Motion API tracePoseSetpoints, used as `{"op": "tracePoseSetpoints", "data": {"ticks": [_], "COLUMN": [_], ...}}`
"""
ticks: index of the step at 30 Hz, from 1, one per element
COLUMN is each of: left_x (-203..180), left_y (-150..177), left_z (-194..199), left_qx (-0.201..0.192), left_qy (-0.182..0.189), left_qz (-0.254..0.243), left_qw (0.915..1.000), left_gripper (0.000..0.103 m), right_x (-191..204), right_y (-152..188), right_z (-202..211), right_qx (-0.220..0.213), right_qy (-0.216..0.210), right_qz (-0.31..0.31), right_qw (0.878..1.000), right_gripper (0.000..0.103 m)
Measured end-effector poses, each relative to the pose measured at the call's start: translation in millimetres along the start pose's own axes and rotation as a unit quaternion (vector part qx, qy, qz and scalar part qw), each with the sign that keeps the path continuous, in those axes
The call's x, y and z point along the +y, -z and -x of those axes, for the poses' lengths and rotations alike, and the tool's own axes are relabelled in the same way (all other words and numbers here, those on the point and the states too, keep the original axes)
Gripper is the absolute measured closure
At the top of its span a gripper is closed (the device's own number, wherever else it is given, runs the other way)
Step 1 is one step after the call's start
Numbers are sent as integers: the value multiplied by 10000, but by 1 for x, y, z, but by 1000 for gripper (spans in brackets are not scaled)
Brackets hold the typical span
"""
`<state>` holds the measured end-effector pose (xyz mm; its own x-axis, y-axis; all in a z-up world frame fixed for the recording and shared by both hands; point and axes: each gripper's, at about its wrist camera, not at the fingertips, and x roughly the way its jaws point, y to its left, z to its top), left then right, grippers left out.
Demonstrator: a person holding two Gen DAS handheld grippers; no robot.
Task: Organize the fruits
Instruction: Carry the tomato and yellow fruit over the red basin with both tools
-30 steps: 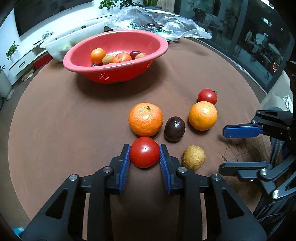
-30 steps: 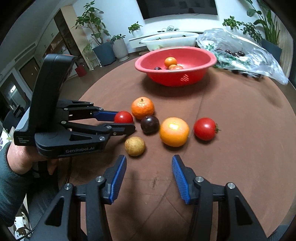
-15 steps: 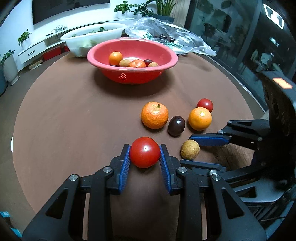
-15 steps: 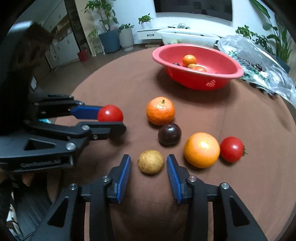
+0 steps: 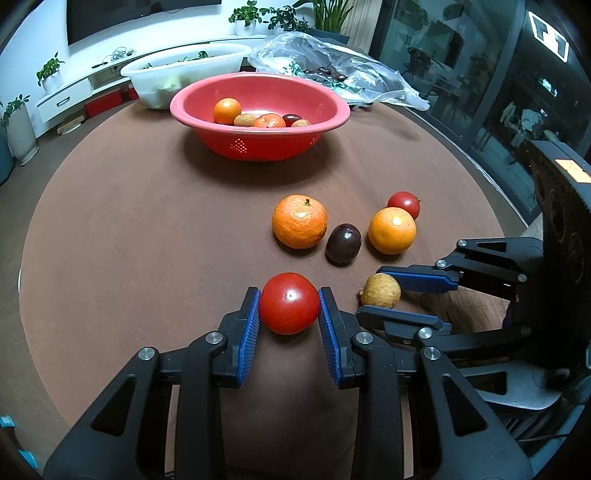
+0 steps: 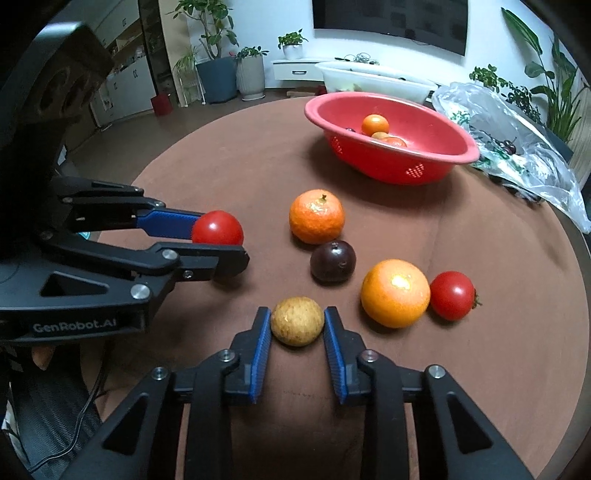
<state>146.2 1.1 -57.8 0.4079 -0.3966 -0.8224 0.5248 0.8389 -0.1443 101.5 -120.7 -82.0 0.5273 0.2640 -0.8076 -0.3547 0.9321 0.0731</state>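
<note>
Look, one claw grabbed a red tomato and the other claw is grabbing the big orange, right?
Not quite. The left gripper does hold the red tomato, but the right gripper is closing on the small tan fruit, not the big orange; the right wrist view shows it.

A white wall (image 6: 480,37) carries a dark television (image 6: 391,18); below it stands a low white cabinet (image 5: 66,92) beside potted plants (image 6: 251,70).

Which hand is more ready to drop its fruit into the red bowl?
Probably the left: the left gripper already clamps its round red tomato. The right gripper is just closing around the small round tan fruit. The red plastic bowl looks about equally far.
</note>
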Motion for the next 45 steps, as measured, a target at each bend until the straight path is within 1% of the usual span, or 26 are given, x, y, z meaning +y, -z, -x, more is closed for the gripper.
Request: {"op": "tracePoseSetpoints", "data": {"ticks": [8, 13, 17, 20, 23, 27, 30, 32, 33, 37, 39, 45], "left_x": [0, 4, 7, 10, 16, 22, 24, 24, 25, 31, 36, 52], "left_y": [-2, -14, -37, -60, -90, -128, -153, -162, -168, -176, -177, -179], "left_z": [4, 13, 22, 28, 28, 23, 11, 0, -9, -36, -48, -73], "left_qx": [-92, -259, -458, -630, -787, -939, -942, -879, -828, -712, -667, -551], "left_qy": [34, 44, 9, -53, -141, -258, -345, -399, -405, -461, -471, -511], "left_qz": [81, 145, 136, 80, 58, -26, -138, -191, -220, -259, -223, -82], "left_qw": [9999, 9996, 9989, 9980, 9968, 9952, 9949, 9951, 9955, 9961, 9964, 9971], "left_gripper": [74, 74, 74, 74, 74, 74, 74, 74, 74, 74, 74, 74], "right_x": [-22, -51, -84, -111, -133, -152, -161, -164, -162, -152, -150, -149], "right_y": [-1, -5, -13, -23, -40, -74, -103, -121, -133, -161, -171, -176], "right_z": [23, 40, 51, 60, 68, 76, 70, 62, 54, 23, 0, -41], "right_qx": [-227, -418, -561, -687, -856, -1134, -1233, -1241, -1204, -1041, -848, -477], "right_qy": [-192, -252, -168, -58, 40, 152, 138, 51, 4, 2, 52, 207], "right_qz": [-392, -809, -1170, -1420, -1533, -1503, -1501, -1470, -1379, -1003, -862, -723], "right_qw": [9988, 9955, 9914, 9875, 9844, 9820, 9809, 9813, 9831, 9895, 9926, 9960], "right_gripper": [71, 71, 71, 71, 71, 71, 71, 71, 71, 71, 71, 71]}}
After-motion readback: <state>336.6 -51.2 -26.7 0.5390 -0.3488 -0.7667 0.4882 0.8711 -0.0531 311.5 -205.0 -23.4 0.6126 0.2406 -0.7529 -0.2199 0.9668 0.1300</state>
